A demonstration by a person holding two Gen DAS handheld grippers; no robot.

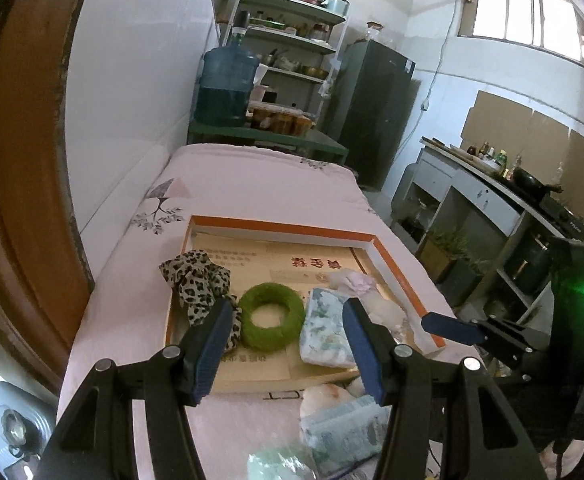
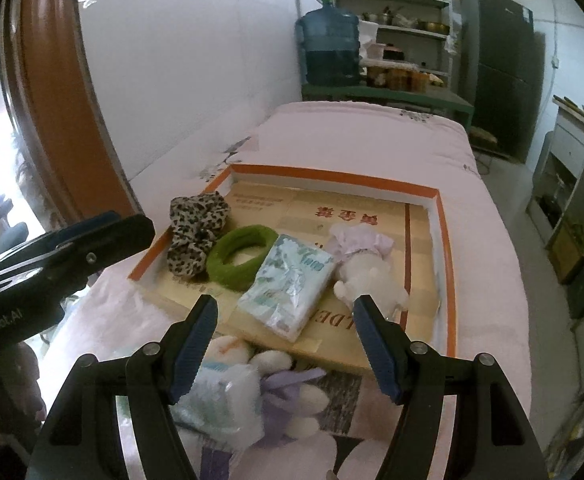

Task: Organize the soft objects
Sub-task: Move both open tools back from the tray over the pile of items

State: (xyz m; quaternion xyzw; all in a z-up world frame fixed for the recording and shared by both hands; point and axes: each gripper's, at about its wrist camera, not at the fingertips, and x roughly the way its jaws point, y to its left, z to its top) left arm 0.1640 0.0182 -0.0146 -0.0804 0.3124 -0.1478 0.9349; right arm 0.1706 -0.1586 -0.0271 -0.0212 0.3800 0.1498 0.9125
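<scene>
Soft objects lie in two groups on the pink-covered bed [image 2: 371, 148]. Nearest, still outside the tray, a plush toy [image 2: 292, 396] and a tissue pack [image 2: 220, 404] sit just under the right gripper [image 2: 286, 344], whose fingers are spread and empty. The left gripper [image 1: 284, 350] also hangs with its fingers spread, holding nothing. Farther on, inside the orange-rimmed tray [image 2: 443, 216], rest a second tissue pack [image 2: 288, 292], a white plush [image 2: 371, 276], a green ring [image 2: 240, 256] and a leopard scrunchie [image 2: 196, 232], packed close together. The likely risks: a grab at the near pile could catch both items at once, or a slippery wrapper could slide from the pads. Dropping another piece into the crowded near end could push things over the tray's low front edge.
</scene>
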